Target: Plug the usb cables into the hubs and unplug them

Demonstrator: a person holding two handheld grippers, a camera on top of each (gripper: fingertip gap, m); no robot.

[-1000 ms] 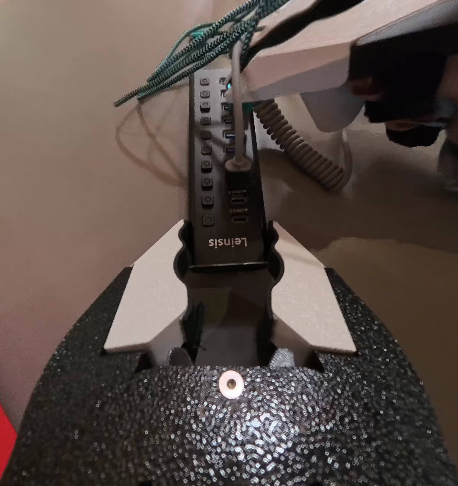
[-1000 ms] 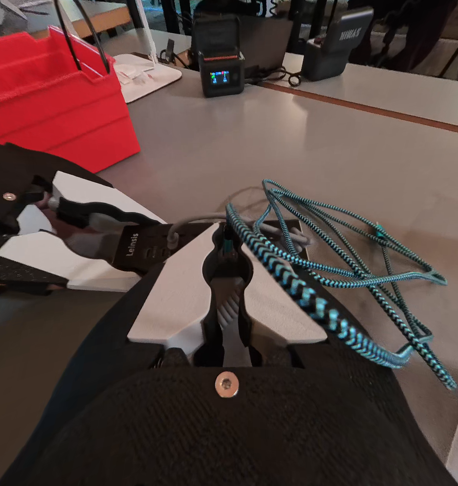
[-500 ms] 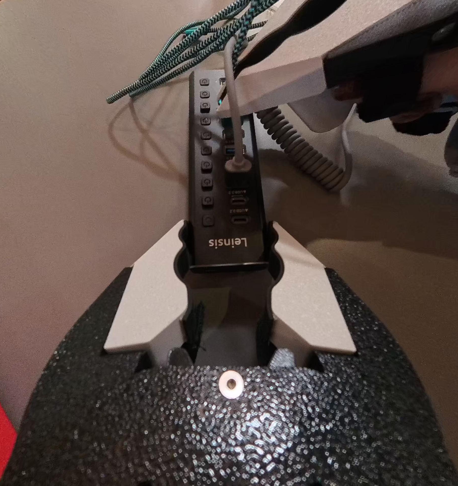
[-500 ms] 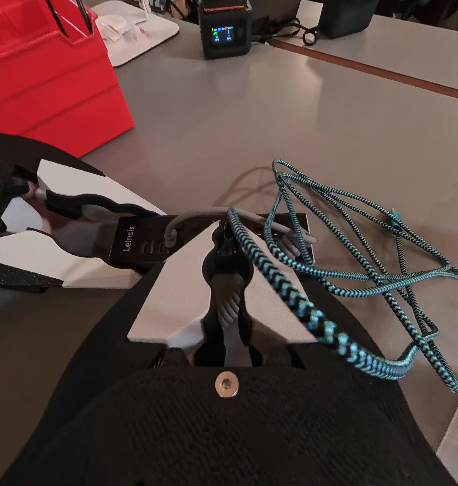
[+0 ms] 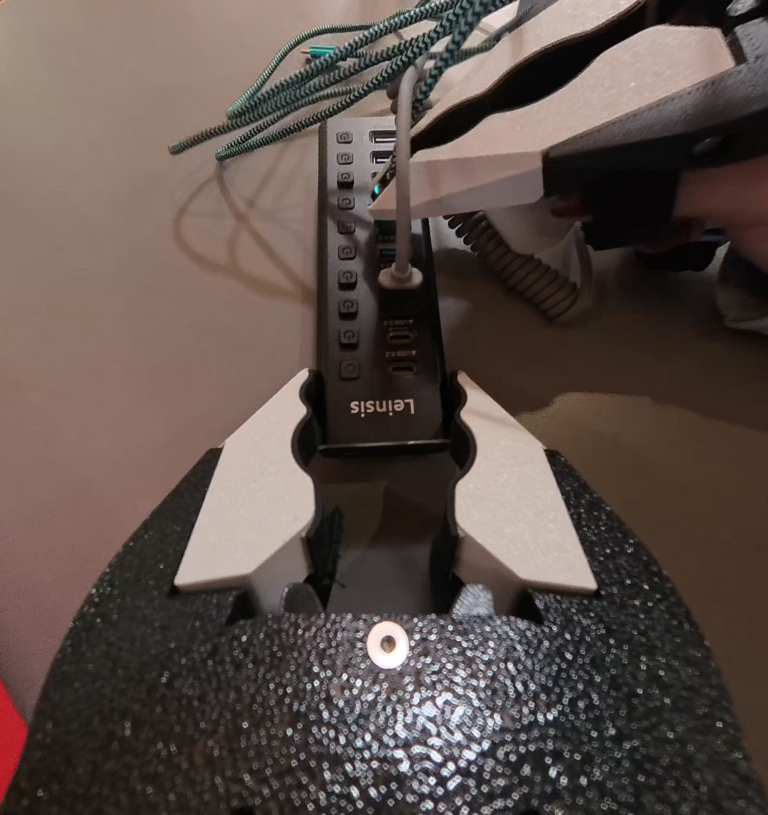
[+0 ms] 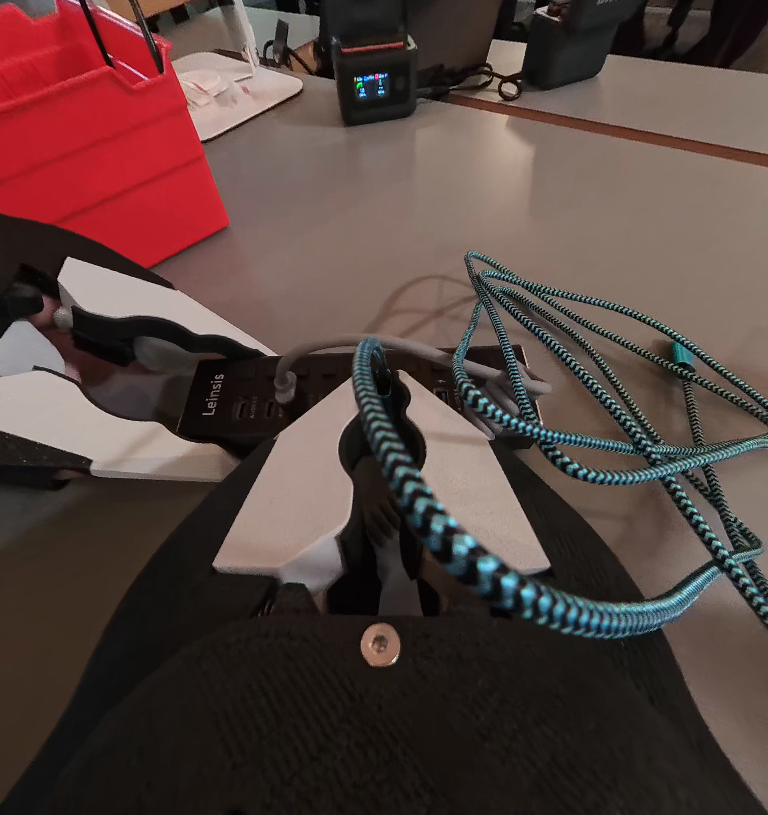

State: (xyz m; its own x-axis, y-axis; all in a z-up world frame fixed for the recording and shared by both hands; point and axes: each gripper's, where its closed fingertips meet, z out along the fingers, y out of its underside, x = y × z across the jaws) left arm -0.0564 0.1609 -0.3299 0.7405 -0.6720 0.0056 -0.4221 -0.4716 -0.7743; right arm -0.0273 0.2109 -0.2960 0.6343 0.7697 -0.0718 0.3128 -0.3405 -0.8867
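A long black USB hub (image 5: 364,273) lies on the table. My left gripper (image 5: 382,379) is shut on its near end. A grey cable's plug (image 5: 400,280) sits in one port. My right gripper (image 6: 384,388) is shut on the plug of a teal braided cable (image 6: 461,551), with the tip over the middle of the hub (image 6: 223,397). In the left wrist view the right gripper (image 5: 393,163) hangs over the port row. Its fingers hide whether the plug is in a port. The left gripper (image 6: 245,405) shows at the left of the right wrist view.
Loops of the teal cable (image 5: 307,84) lie past the hub. A coiled grey cable (image 5: 519,273) lies right of it. A red bin (image 6: 87,145) stands at far left. A white tray (image 6: 236,88), a small dark device with a screen (image 6: 371,84) and a dark box (image 6: 567,48) stand at the back. Spacing between my two grippers at the tips: around 7 cm.
My right gripper, still holding the teal plug, has shifted along the port row towards the left gripper. The teal loops moved with it. The left gripper and hub have stayed put.
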